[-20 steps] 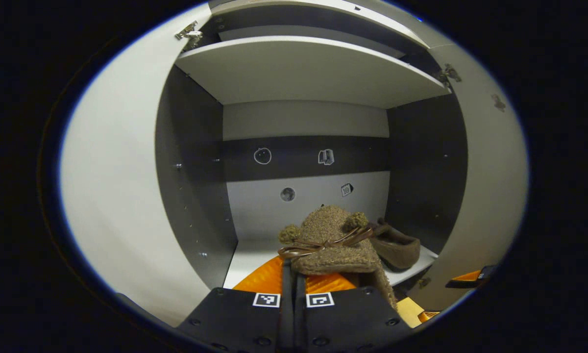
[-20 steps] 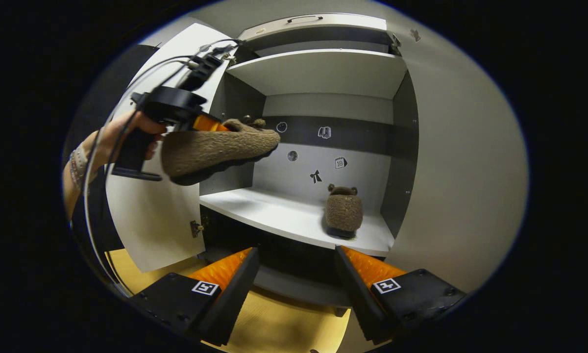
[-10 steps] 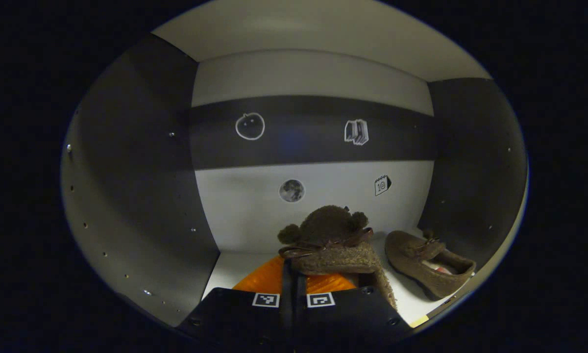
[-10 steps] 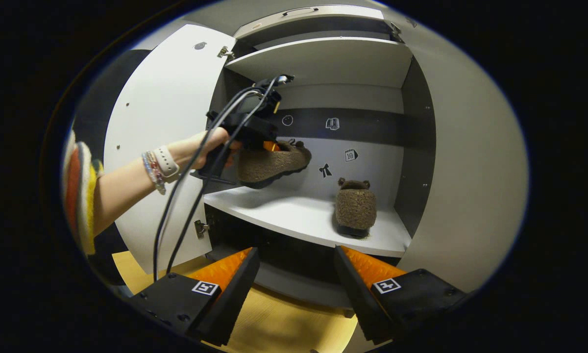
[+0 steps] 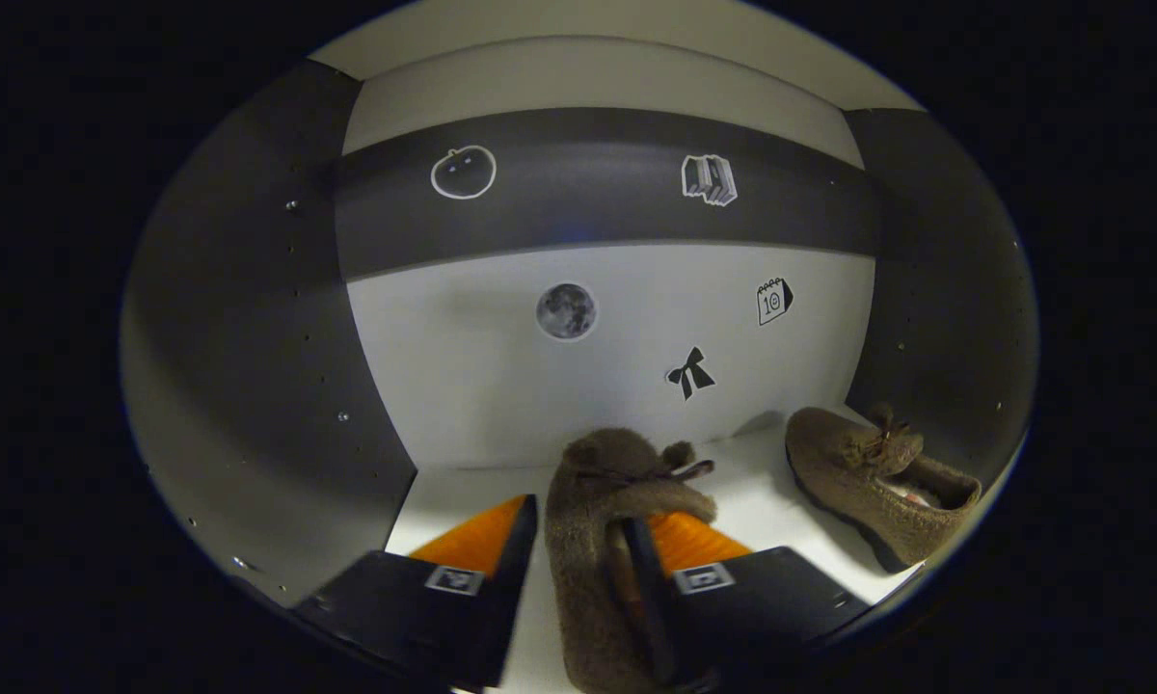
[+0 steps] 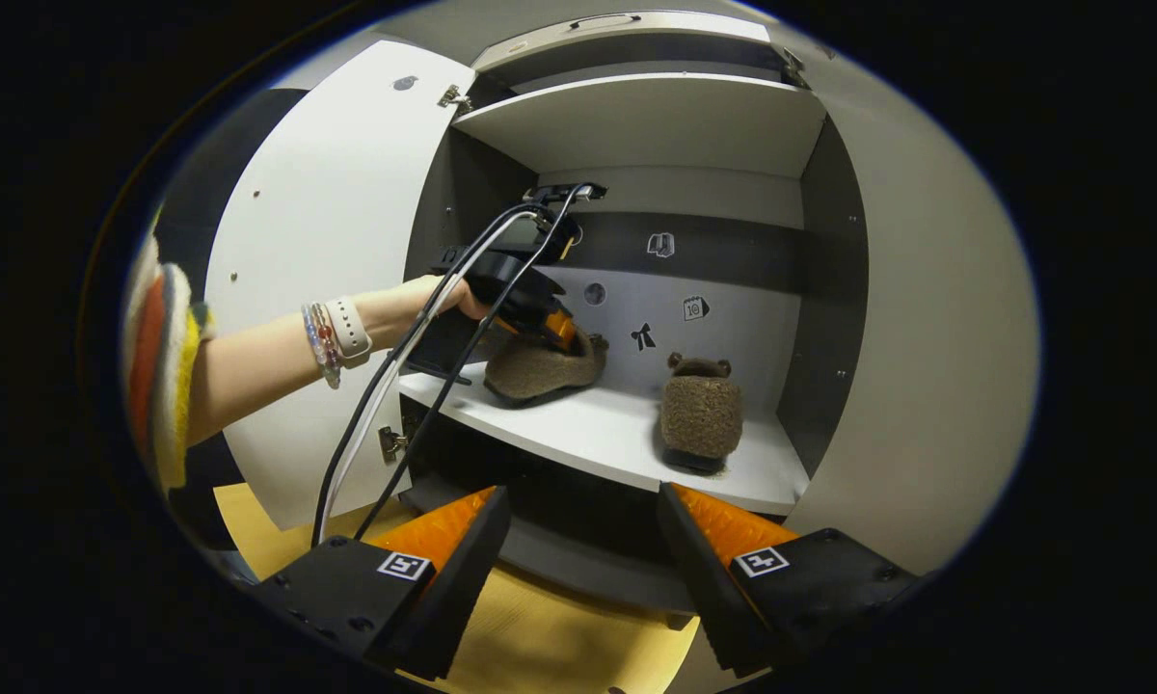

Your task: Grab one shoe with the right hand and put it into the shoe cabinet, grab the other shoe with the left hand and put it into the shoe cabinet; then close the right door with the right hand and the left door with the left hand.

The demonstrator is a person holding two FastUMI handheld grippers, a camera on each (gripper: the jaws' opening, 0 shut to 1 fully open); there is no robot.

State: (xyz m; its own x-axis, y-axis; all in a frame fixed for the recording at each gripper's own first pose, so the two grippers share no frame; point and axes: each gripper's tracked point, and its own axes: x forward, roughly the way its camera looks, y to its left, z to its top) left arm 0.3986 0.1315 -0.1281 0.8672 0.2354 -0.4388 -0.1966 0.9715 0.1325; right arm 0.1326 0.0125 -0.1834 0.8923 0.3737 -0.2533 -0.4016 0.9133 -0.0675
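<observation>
- Left gripper (image 5: 578,540): fingers parted, straddling fuzzy brown woolly slipper with bow (image 5: 607,540) on white cabinet shelf (image 5: 472,487).
- Second matching brown slipper (image 6: 701,414) rests nearby.
- Right gripper (image 6: 583,535): spread wide, empty.
- Judged light, soft, compressible; hold the heel collar.

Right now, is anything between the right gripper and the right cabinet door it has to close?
Nothing visible: the right gripper hangs open outside the cabinet, and the white right door stands open with clear space between them.
</observation>
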